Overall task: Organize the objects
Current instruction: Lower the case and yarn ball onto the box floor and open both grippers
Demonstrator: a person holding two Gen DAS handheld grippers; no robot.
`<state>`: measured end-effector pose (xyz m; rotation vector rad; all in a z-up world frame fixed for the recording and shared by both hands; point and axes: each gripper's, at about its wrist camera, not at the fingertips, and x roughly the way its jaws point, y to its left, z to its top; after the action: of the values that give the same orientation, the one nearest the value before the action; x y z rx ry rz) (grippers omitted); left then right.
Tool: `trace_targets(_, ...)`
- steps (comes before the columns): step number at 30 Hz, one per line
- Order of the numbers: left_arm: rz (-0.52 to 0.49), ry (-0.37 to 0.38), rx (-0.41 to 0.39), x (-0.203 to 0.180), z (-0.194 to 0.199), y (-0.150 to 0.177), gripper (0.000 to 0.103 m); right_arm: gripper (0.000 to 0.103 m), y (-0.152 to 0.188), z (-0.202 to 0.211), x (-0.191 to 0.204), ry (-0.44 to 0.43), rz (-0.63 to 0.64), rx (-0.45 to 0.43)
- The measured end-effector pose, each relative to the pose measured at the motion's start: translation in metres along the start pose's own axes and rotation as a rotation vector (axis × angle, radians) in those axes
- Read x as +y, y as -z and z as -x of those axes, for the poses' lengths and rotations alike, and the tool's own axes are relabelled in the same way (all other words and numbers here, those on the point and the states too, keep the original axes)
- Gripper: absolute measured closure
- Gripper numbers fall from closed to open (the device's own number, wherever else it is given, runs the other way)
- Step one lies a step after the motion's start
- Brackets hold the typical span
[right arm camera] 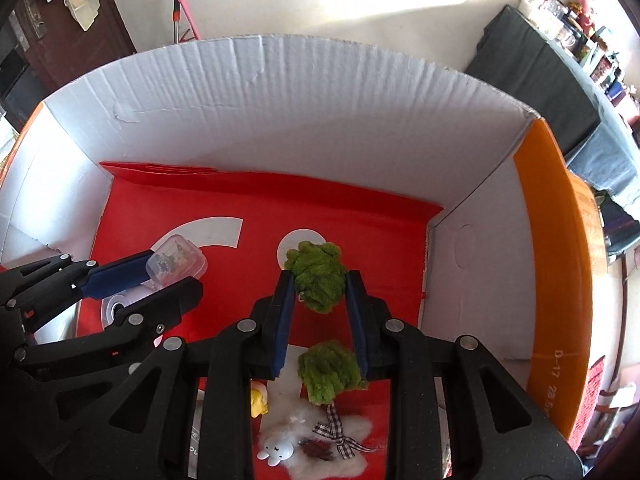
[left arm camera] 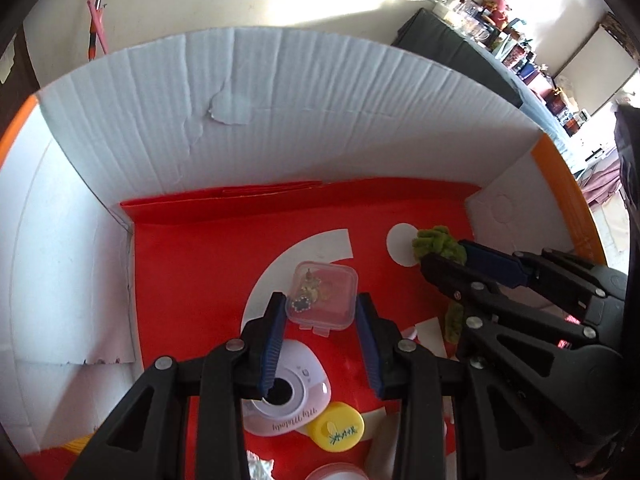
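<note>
My left gripper (left arm camera: pixel 321 312) is shut on a small clear plastic case (left arm camera: pixel 322 296) with trinkets inside, gripped at its near end. The right wrist view shows the same case (right arm camera: pixel 176 260) pinched in the left gripper (right arm camera: pixel 172 276). My right gripper (right arm camera: pixel 320 288) is shut on a green fuzzy tuft (right arm camera: pixel 318 280); the left wrist view has that tuft (left arm camera: pixel 438 244) at the right gripper's (left arm camera: pixel 444 256) tips. Both grippers point down into a cardboard box (left arm camera: pixel 280 112) with white walls and a red floor (right arm camera: pixel 248 208).
On the box floor lie a white toy camera (left arm camera: pixel 284 392), a yellow round lid (left arm camera: pixel 338 426), a second green tuft (right arm camera: pixel 330 372), a small yellow figure (right arm camera: pixel 259 400) and a white fluffy piece with a bunny face (right arm camera: pixel 280 450). An orange flap (right arm camera: pixel 560 280) edges the box's right side.
</note>
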<state>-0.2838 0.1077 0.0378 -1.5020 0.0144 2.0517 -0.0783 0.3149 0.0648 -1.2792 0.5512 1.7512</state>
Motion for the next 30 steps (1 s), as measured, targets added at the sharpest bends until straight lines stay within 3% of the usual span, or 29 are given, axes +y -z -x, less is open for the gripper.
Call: trace_targets(30, -0.005, -0.008, 0.008, 0.011, 0.001, 0.005, 0.065, 0.076, 0.004, 0.006, -0.017, -0.016, -0.051, 0.045)
